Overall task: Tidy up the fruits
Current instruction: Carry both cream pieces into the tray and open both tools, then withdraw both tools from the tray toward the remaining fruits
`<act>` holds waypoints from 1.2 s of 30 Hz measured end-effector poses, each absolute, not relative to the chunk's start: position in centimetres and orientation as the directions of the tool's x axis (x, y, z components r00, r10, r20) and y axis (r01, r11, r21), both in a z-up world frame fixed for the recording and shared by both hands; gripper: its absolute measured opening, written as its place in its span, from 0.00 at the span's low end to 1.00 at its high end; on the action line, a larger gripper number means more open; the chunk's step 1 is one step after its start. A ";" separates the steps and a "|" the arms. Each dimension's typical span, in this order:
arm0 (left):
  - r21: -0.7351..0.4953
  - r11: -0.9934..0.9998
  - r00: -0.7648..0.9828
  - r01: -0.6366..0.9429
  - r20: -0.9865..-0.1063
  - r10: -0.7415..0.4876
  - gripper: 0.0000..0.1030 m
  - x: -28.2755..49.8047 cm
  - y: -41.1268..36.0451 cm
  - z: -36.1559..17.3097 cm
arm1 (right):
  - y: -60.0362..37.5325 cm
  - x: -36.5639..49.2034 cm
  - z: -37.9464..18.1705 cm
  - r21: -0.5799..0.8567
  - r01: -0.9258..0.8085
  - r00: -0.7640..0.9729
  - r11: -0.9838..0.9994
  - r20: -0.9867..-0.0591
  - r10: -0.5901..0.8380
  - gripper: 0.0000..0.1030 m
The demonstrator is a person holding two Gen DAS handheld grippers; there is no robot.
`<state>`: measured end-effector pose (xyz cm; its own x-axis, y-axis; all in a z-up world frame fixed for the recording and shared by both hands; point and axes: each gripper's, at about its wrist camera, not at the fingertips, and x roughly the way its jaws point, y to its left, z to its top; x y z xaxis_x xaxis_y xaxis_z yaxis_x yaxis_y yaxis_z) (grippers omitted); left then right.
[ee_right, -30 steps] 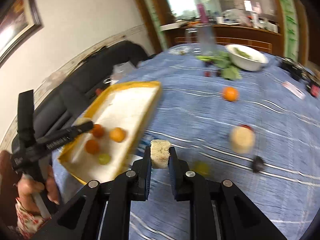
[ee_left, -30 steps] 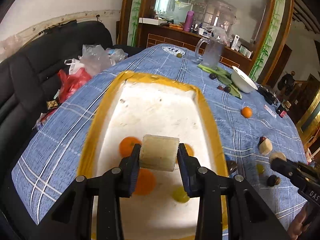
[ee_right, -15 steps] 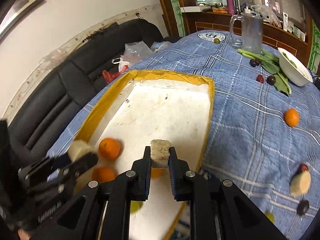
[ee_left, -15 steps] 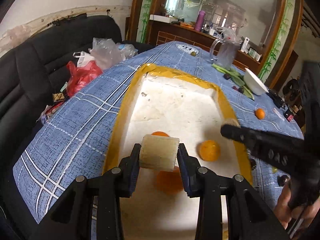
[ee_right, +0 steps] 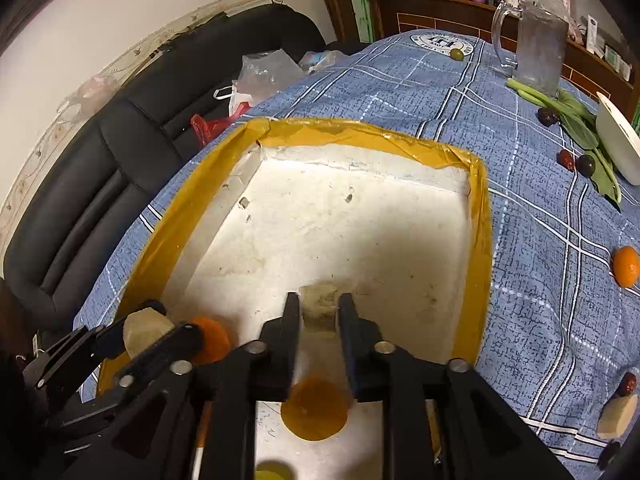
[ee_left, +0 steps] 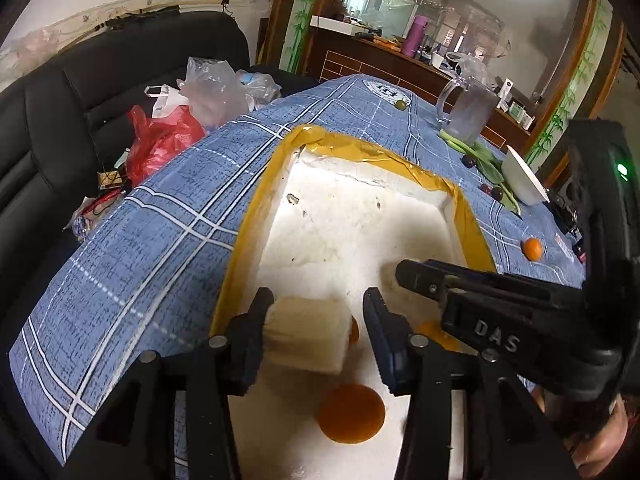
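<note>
A white foam tray [ee_left: 280, 168] with a yellow taped rim [ee_right: 360, 136] lies on the blue checked tablecloth. My left gripper [ee_left: 316, 328] has opened over the tray; a pale cream fruit chunk [ee_left: 308, 334] rests against its left finger only. My right gripper [ee_right: 319, 312] is shut on a smaller pale chunk [ee_right: 319, 306] just above the tray floor. Oranges lie in the tray under the grippers [ee_left: 352, 414] [ee_right: 315, 408]. The left gripper also shows in the right wrist view [ee_right: 148, 332], and the right gripper in the left wrist view [ee_left: 404, 274].
On the cloth to the right lie an orange [ee_right: 626, 266], a pale chunk [ee_right: 618, 416], dark plums [ee_right: 586, 165], green leaves [ee_right: 576, 120], a white bowl [ee_right: 618, 144] and a glass jug [ee_right: 540, 36]. A black sofa [ee_left: 80, 92] with plastic bags [ee_left: 208, 92] stands left.
My left gripper's jaws have opened, freeing the right side of the cream chunk. My right gripper moved further left over the tray and lower, still holding its chunk.
</note>
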<state>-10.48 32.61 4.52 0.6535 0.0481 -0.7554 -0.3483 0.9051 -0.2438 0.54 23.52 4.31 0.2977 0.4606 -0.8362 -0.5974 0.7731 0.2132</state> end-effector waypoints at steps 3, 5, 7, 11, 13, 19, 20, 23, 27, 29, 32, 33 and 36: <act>-0.274 0.900 0.662 -0.340 -0.749 0.022 0.54 -10.7 32.8 4.8 | 22.4 0.5 5.2 0.240 -0.582 0.306 0.777 -0.820 0.483 0.31; -0.282 0.896 0.666 -0.342 -0.745 0.020 0.58 -11.2 32.6 5.1 | 21.5 0.2 5.9 0.255 -0.575 0.319 0.778 -0.806 0.499 0.32; -0.276 0.898 0.675 -0.343 -0.737 0.031 0.62 -12.0 32.2 5.7 | 20.0 -0.7 7.1 0.262 -0.572 0.341 0.777 -0.786 0.516 0.33; -0.242 0.897 0.694 -0.369 -0.714 0.092 0.70 -13.8 31.9 6.9 | 15.3 -3.3 9.3 0.273 -0.552 0.417 0.788 -0.728 0.544 0.48; -0.242 0.881 0.702 -0.407 -0.699 0.132 0.73 -15.0 32.5 7.5 | 12.9 -4.7 9.9 0.277 -0.530 0.452 0.801 -0.707 0.544 0.54; -0.345 0.770 0.704 -0.536 -0.686 0.184 0.74 -17.8 35.8 8.0 | 5.0 -8.7 10.5 0.285 -0.437 0.551 0.853 -0.665 0.504 0.58; -0.356 0.761 0.705 -0.543 -0.685 0.183 0.74 -18.0 35.9 8.1 | 3.7 -9.3 10.5 0.289 -0.420 0.567 0.860 -0.656 0.498 0.58; -0.352 0.770 0.710 -0.531 -0.682 0.178 0.74 -18.2 35.0 8.5 | 1.0 -10.2 10.5 0.287 -0.387 0.598 0.876 -0.645 0.475 0.61; -0.322 0.820 0.721 -0.474 -0.677 0.151 0.74 -18.0 32.2 9.0 | -2.1 -11.2 10.3 0.277 -0.344 0.630 0.897 -0.641 0.439 0.61; -0.303 0.842 0.724 -0.445 -0.675 0.140 0.74 -17.7 30.8 9.2 | -3.7 -11.4 10.3 0.273 -0.316 0.651 0.909 -0.635 0.416 0.61; -0.269 0.883 0.733 -0.386 -0.671 0.116 0.75 -17.1 28.3 9.6 | -6.4 -11.5 10.3 0.269 -0.265 0.675 0.926 -0.634 0.377 0.61; -0.261 0.897 0.737 -0.358 -0.669 0.100 0.74 -16.8 27.3 9.7 | -7.3 -11.6 10.2 0.268 -0.248 0.679 0.931 -0.637 0.365 0.61; -0.247 0.934 0.743 -0.258 -0.668 0.029 0.74 -15.9 24.3 9.8 | -9.3 -11.2 9.6 0.264 -0.209 0.678 0.941 -0.655 0.335 0.61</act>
<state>-15.95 24.26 9.82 0.7434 0.0286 -0.6682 -0.2575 0.9343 -0.2466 -11.23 -9.28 9.63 0.6778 0.3345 -0.6547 -0.2094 0.9415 0.2642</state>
